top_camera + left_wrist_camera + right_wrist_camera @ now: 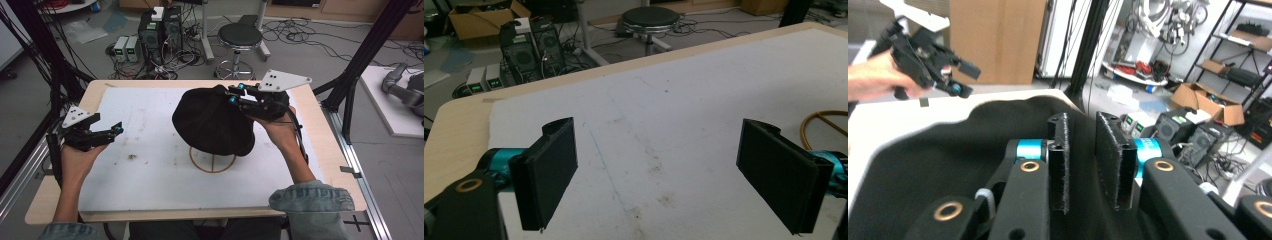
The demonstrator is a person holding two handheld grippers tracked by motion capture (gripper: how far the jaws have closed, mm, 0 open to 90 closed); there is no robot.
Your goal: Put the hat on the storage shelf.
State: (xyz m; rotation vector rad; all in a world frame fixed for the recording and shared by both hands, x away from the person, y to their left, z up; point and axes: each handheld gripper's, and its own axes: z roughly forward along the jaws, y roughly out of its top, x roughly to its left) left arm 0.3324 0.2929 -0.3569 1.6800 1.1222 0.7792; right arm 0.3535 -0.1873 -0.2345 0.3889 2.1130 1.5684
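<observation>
A black cloth hat (212, 122) rests over a stand whose golden ring base (212, 164) shows beneath it on the white mat (145, 180). My right gripper (234, 94) is at the hat's far upper edge, where the cloth rises in a small peak. In the right gripper view its jaws (1082, 150) stand narrowly apart, pinched on dark hat cloth (948, 155). My left gripper (119, 128) hovers open over the mat's left side, well apart from the hat. Its pads (549, 170) are wide apart with nothing between them, and the ring base (824, 120) lies to its right.
The wooden table (325, 150) edges the mat on all sides. Beyond the far edge stand a round stool (240, 37), computer boxes (160, 27) and loose cables on the floor. Black frame posts (360, 60) rise at the table's right and left.
</observation>
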